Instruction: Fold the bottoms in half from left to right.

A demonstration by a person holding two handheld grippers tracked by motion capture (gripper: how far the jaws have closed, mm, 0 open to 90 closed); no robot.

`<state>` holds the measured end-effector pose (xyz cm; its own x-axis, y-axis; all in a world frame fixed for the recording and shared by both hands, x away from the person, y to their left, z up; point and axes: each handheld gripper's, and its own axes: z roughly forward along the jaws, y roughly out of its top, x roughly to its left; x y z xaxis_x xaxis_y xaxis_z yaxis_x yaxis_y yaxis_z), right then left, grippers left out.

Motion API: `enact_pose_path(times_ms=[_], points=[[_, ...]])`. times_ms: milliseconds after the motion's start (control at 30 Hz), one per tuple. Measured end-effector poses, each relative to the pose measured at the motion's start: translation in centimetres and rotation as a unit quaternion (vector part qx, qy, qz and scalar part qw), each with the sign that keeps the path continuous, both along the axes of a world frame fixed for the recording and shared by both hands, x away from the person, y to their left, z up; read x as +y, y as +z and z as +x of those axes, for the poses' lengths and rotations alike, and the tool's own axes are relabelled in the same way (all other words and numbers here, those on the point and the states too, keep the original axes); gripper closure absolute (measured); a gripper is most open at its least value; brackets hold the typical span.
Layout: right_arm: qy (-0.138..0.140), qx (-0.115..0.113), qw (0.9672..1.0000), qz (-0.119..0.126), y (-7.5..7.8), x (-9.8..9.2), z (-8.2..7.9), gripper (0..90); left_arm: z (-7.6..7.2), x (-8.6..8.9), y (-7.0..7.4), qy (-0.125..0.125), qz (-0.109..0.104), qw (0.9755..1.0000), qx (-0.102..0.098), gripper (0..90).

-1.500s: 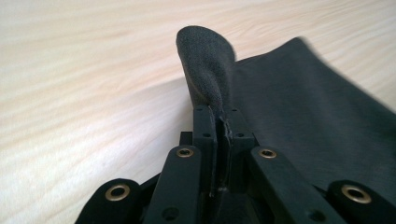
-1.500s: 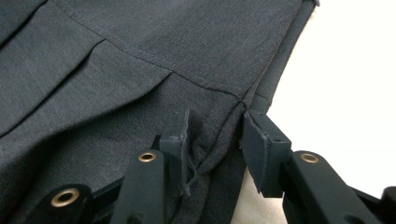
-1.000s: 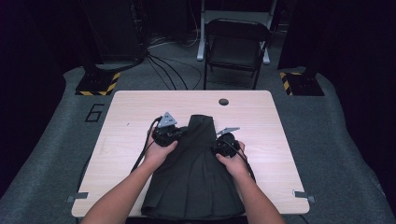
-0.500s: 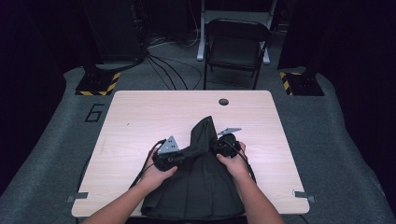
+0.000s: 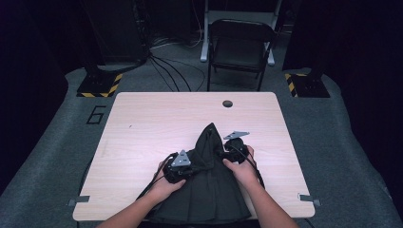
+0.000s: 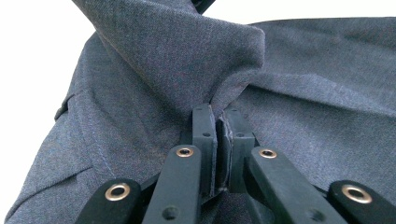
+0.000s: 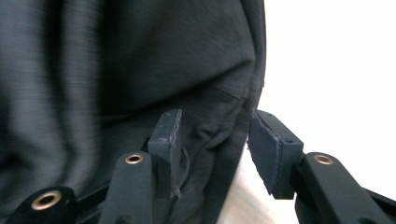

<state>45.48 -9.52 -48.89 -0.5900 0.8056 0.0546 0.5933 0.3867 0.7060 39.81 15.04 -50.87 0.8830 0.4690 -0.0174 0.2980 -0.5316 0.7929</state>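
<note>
Here, both my grippers sit at a dark garment bunched on the near part of the wooden table.

My left gripper has its jaws pinched tight on a fold of the grey cloth; my right gripper has its jaws spread, with the cloth's edge hanging between them, not clamped. From above, the garment peaks between my hands and its near hem is cut off at the table edge. What kind of garment it is, I cannot tell.
</note>
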Motion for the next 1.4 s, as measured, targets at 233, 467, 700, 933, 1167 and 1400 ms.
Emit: enact_pose_path(times_ms=[233, 467, 700, 933, 1167, 1400], points=[[0.044, -0.032, 0.9975, 0.044, 1.8, 0.9, -3.1, 50.9, -0.2, 0.0, -0.1, -0.001, -0.001, 1.0, -0.007, 84.1], [0.065, -0.017, 0.9961, 0.057, 1.4, 1.8, -4.1, 47.1, -0.3, 0.0, -0.1, -0.002, -0.001, 1.0, -0.009, 82.2], [0.08, 0.022, 0.993, 0.084, 0.1, 2.3, -4.0, 46.2, -0.9, 0.1, 0.4, -0.009, -0.002, 1.0, -0.004, 63.6], [0.086, 0.016, 0.989, 0.119, 0.5, 1.9, -4.6, 51.6, -0.8, 2.1, 2.4, 0.016, -0.025, 0.9996, 0.005, 48.4], [0.106, -0.018, 0.9888, 0.104, 0.8, 2.9, -5.5, 66.6, 0.6, 2.4, 4.6, 0.044, -0.032, 0.9985, -0.005, 46.5], [0.116, -0.055, 0.9893, 0.07, 0.9, 4.3, -6.2, 78.6, 2.4, 0.9, 5.6, 0.075, -0.043, 0.9962, 0.01, 43.7]])
